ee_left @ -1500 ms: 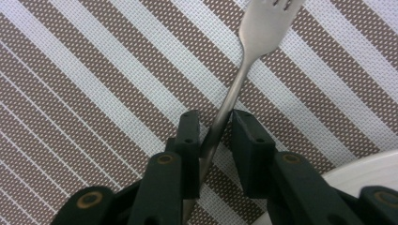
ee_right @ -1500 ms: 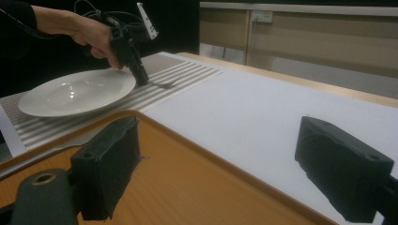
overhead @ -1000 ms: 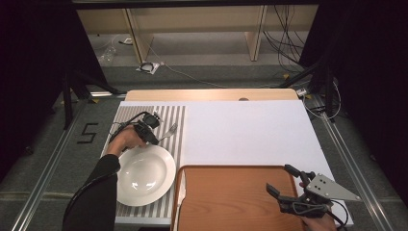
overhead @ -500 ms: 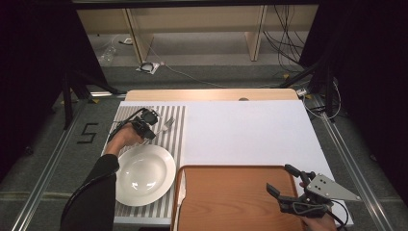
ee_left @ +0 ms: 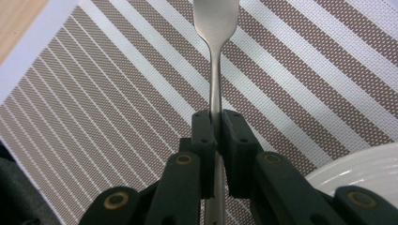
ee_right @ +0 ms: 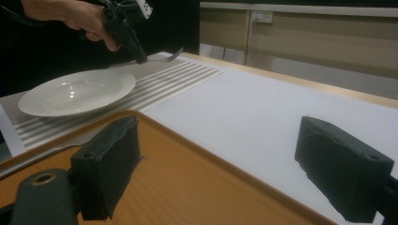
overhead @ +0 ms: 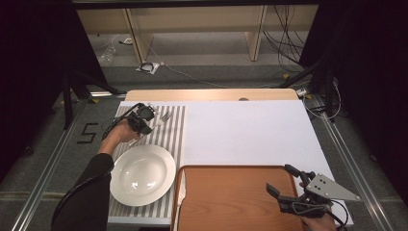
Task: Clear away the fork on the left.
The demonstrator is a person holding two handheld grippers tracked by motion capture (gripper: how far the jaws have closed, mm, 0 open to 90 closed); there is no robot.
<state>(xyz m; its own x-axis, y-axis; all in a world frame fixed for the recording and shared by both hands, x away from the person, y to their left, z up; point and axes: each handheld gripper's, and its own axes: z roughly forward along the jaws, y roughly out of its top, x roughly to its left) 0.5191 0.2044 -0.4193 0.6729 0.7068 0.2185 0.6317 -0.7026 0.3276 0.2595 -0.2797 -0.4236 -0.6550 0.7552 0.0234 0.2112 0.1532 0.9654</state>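
A silver fork (ee_left: 214,56) is clamped by its handle between the pads of my left gripper (ee_left: 216,126), which is shut on it. The fork points away from me, just above a brown-and-white striped placemat (ee_left: 94,93). From above, the left gripper (overhead: 146,125) hovers over the far part of the placemat (overhead: 173,132), with the fork (overhead: 165,116) sticking out to its right. A white plate (overhead: 118,168) lies on the mat nearer the person. My right gripper (overhead: 280,178) stands open over a wooden tray (overhead: 231,192), and nothing is between its pads (ee_right: 110,164).
White sheet (overhead: 250,130) covers the table to the right of the mat. A pale slender item (overhead: 180,202) lies along the tray's left edge. The table's far wooden edge (overhead: 211,94) borders a floor with cables and shelving. The person's left sleeve (overhead: 84,197) reaches in beside the plate.
The left gripper has lifted a little with the fork and shifted slightly toward the far side of the mat. The right gripper has stayed put.
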